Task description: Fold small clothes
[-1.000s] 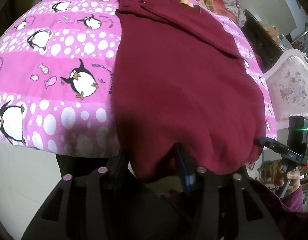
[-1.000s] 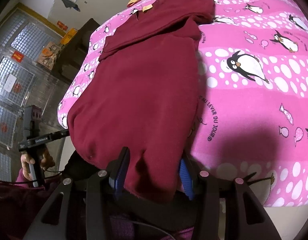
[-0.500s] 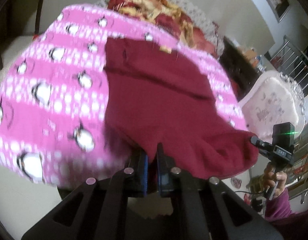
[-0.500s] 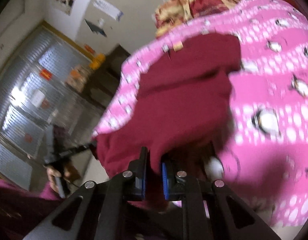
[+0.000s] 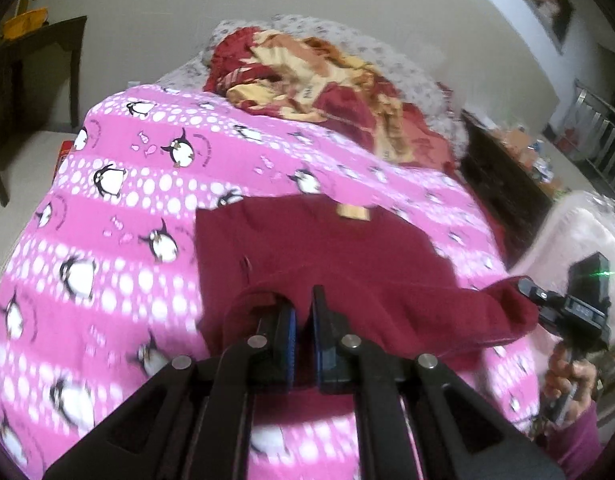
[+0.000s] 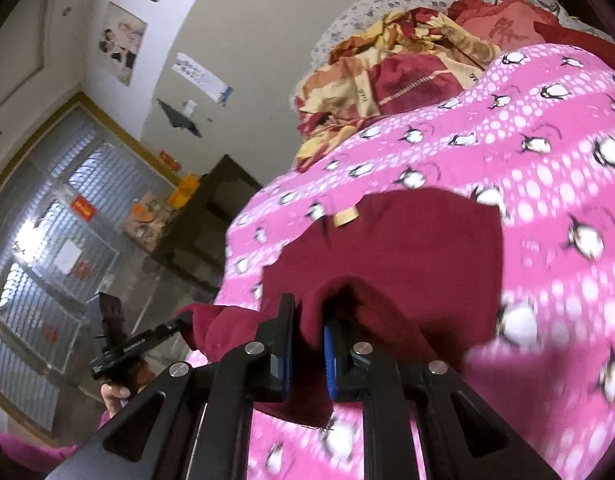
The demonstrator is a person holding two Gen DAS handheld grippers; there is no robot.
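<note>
A dark red garment [image 5: 327, 252] lies on a pink penguin-print bedspread [image 5: 119, 200]. My left gripper [image 5: 303, 312] is shut on its near hem at the left corner. My right gripper [image 6: 309, 320] is shut on the near hem at the other corner of the garment [image 6: 407, 248]. Both hold the hem lifted above the bed and carried over the garment's far part, so the cloth doubles over itself. A tan label [image 5: 353, 212] shows at the far edge. The right gripper also shows at the right edge of the left wrist view [image 5: 567, 312], the left gripper at the left of the right wrist view [image 6: 119, 344].
A heap of red and yellow bedding [image 5: 319, 84] lies at the head of the bed. A dark cabinet [image 5: 503, 184] stands to the right of the bed, a dark table [image 5: 31, 64] to the left. A white padded chair [image 5: 579, 232] is at the right.
Both grippers closed on the garment's near hem, lifted it and carried it forward over the bed. The garment now looks shorter, folded toward its far edge.
</note>
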